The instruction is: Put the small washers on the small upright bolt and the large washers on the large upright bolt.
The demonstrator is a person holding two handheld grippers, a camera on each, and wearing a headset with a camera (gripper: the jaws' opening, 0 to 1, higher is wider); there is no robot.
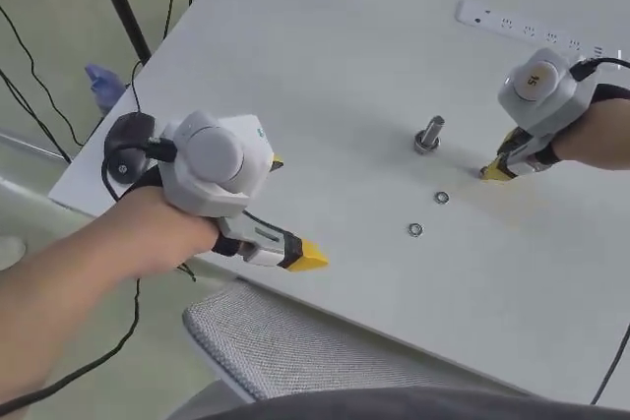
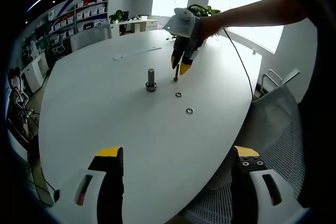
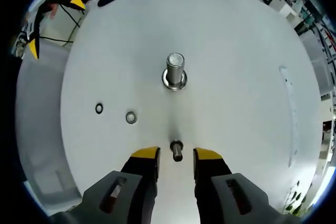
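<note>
Straddling small bolt (image 3: pixel 176 150), right gripper (image 3: pixel 176 155) half-open, left gripper (image 2: pixel 177 153) wide, empty, hovering.

Seen from the head view, the small bolt (image 3: pixel 177 150) is hidden behind the right claw (image 1: pixel 495 172). The two loose washers (image 1: pixel 441 198) look too tiny there to size. The power strip (image 1: pixel 522 27) runs off the picture's edge.

A power strip (image 1: pixel 536 31) lies on the white table (image 1: pixel 325 56), a grey mesh chair (image 1: pixel 285 341) at its near edge

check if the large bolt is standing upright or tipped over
Upright: the large bolt stands on its wide base, shaft rising off the table.
</note>
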